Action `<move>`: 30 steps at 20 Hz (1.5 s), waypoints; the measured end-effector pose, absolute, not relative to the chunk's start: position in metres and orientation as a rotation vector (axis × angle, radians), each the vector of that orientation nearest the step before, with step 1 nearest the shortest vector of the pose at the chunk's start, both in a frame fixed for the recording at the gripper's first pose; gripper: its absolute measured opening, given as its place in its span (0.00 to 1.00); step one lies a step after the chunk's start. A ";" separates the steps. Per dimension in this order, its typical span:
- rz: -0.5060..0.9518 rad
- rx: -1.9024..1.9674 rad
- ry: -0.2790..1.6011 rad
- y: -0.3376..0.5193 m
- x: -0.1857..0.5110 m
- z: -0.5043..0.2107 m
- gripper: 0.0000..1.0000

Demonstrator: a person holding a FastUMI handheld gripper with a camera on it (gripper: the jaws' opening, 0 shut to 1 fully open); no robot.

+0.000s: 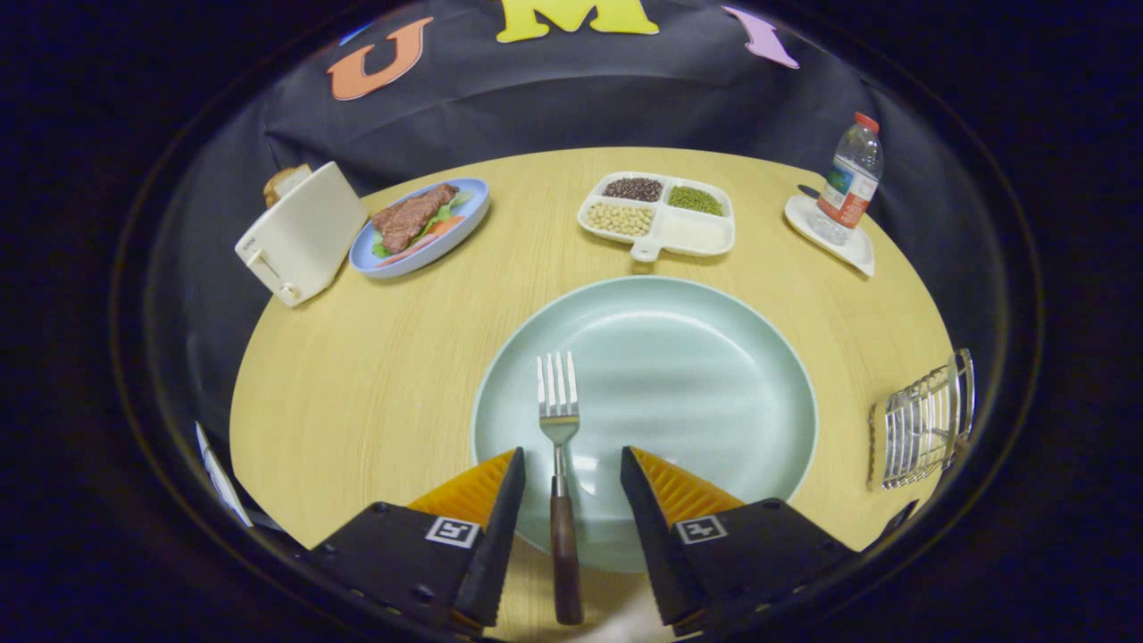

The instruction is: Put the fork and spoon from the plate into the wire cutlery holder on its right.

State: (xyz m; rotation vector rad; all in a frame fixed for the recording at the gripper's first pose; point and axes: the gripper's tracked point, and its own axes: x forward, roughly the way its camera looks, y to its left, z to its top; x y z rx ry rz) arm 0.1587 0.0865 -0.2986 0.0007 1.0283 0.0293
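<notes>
A fork (560, 464) with a dark wooden handle lies on the left part of a pale green plate (696, 375), tines pointing away from me and handle reaching over the plate's near rim. My gripper (570, 460) is open, one finger on each side of the fork's neck, neither touching it. The wire cutlery holder (924, 421) stands on the wooden table to the right of the plate.
Beyond the plate sit a white divided dish of beans (658, 214), a blue plate with meat and salad (420, 225), a white toaster (302, 234) and a water bottle (853, 174) on a white coaster. The round table's edge drops off left and right.
</notes>
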 end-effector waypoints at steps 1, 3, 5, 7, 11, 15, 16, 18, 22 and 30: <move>0.024 -0.016 1.039 0.087 0.159 -0.302 0.54; 0.030 -0.025 1.029 0.090 0.162 -0.301 0.34; 0.041 -0.011 1.028 0.094 0.165 -0.305 0.33; 0.051 -0.009 1.022 0.095 0.164 -0.299 0.12; 0.049 -0.010 1.021 0.092 0.166 -0.302 0.01; 0.059 0.016 0.995 0.088 0.162 -0.290 0.01; 0.060 0.021 0.986 0.086 0.161 -0.284 0.01; 0.071 0.031 0.960 0.081 0.156 -0.269 0.01; 0.085 0.052 0.910 0.064 0.142 -0.234 0.01; 0.088 0.096 0.809 -0.005 0.111 -0.160 0.01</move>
